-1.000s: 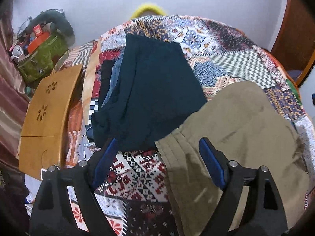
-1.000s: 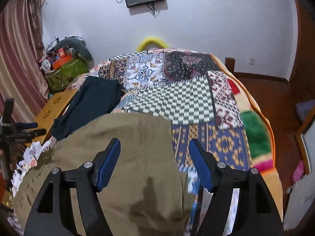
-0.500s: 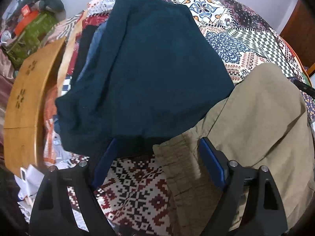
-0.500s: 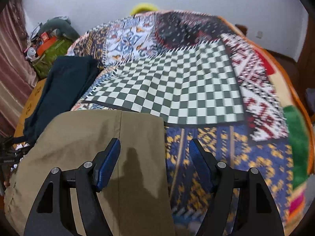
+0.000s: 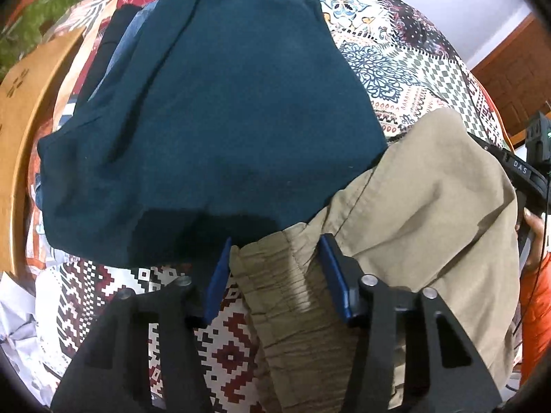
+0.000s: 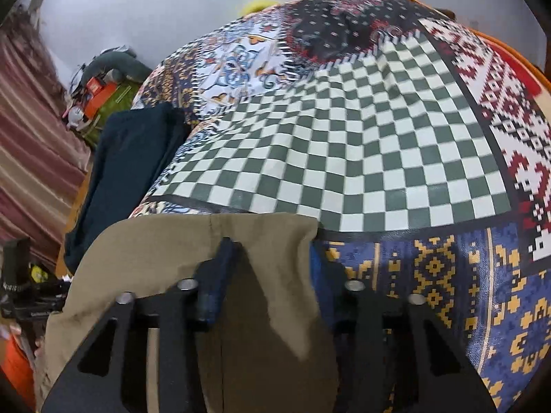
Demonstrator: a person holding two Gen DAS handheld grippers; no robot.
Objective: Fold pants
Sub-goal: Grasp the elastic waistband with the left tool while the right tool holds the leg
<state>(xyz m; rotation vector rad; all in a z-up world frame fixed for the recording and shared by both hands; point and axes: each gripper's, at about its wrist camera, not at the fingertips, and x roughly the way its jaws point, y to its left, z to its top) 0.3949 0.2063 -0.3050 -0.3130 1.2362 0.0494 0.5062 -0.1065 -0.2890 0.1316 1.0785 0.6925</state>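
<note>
Khaki pants: spread on patchwork bedspread; teal garment overlaps their waistband side. Left gripper: jaws closing, gathered waistband between the pads. Right gripper: jaws closing around the pants' far corner.

A bed covered by a patchwork bedspread carries the khaki pants beside a pile of dark teal clothes, their edges touching.
</note>
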